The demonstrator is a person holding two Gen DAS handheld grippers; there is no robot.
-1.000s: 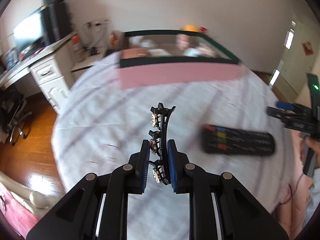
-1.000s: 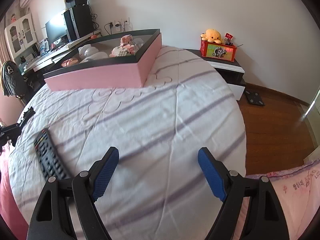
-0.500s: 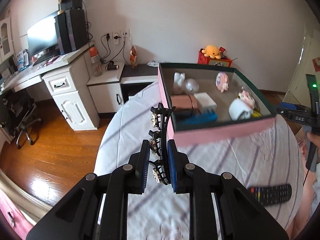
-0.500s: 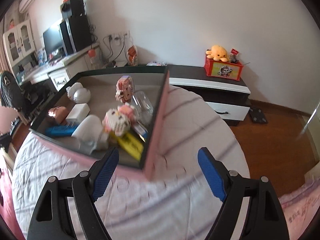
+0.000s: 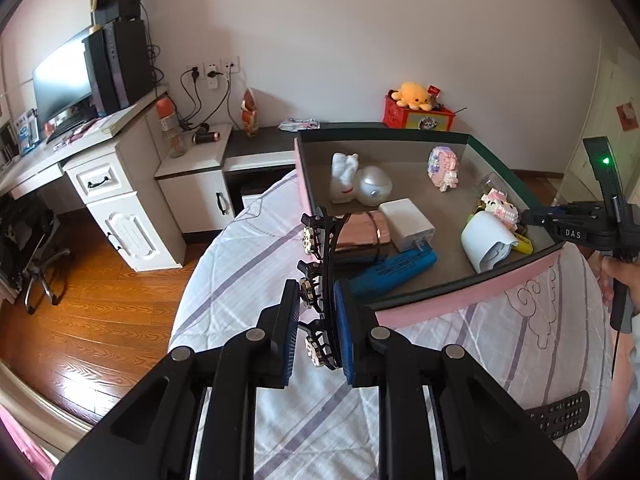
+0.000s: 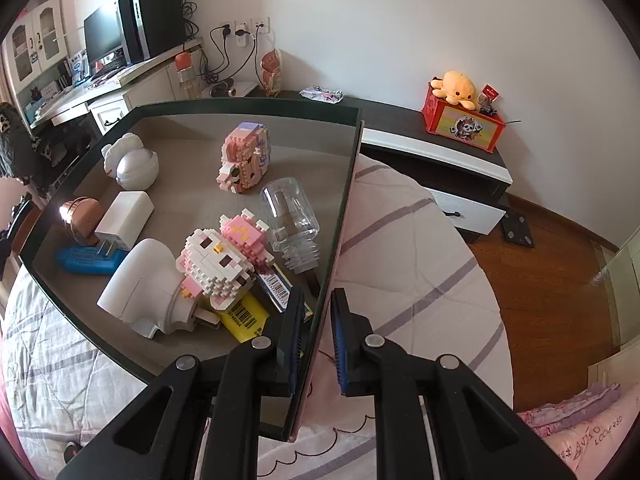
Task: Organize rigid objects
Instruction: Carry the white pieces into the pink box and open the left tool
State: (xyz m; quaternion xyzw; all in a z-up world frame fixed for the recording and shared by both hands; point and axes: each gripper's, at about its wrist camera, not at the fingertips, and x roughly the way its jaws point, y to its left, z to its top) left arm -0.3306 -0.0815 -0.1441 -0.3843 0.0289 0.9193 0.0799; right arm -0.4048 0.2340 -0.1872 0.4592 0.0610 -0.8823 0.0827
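A striped bed [image 5: 248, 272] carried one pink-walled box [image 6: 340, 216] with a dark rim. The right gripper [image 6: 315, 336] had just clamped its jaws onto the box's near side wall, one finger inside and one outside. The left gripper [image 5: 318, 328] was clenched on one black hair clip [image 5: 320, 280] set with pale stones, held upright just short of the box's near corner. Inside the box lay two brick-built figures [image 6: 224, 256], one white charger [image 6: 124, 220], one white roll [image 6: 136, 284], one clear bottle [image 6: 290, 220], one blue tube [image 6: 86, 260] and one yellow lighter [image 6: 244, 316]. One black remote [image 5: 560, 416] lay on the bed outside the box, beside the left gripper's arm
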